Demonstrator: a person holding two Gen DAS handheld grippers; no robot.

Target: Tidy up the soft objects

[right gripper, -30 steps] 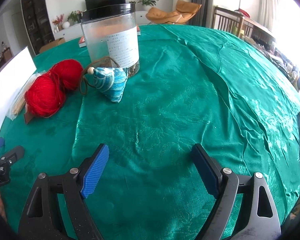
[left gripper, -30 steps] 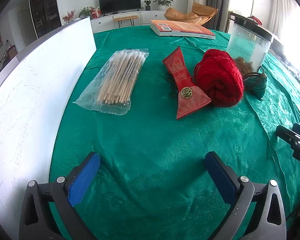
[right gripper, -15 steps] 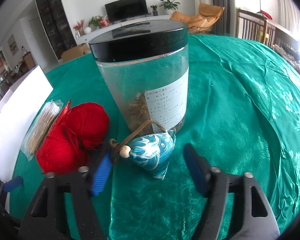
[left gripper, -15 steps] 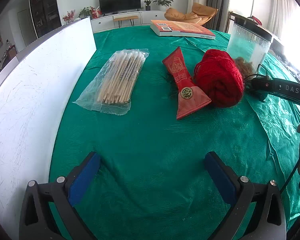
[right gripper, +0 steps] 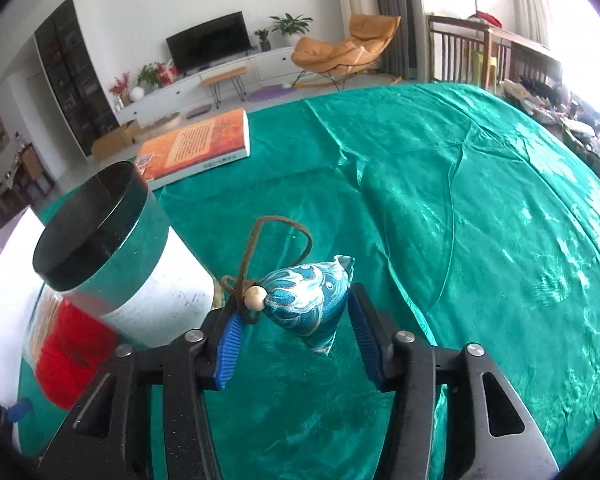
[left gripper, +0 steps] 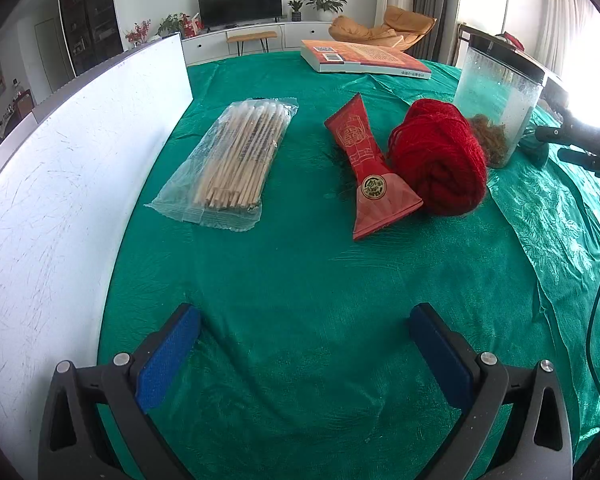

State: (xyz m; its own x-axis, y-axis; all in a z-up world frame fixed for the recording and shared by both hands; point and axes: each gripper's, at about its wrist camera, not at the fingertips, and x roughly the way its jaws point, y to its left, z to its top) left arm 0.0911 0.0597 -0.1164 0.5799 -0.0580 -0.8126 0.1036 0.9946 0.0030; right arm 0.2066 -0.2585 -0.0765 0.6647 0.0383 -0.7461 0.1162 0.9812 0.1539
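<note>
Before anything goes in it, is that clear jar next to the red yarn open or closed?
Closed: the clear jar stands upright with its black lid seated on top, beside the red yarn.
</note>
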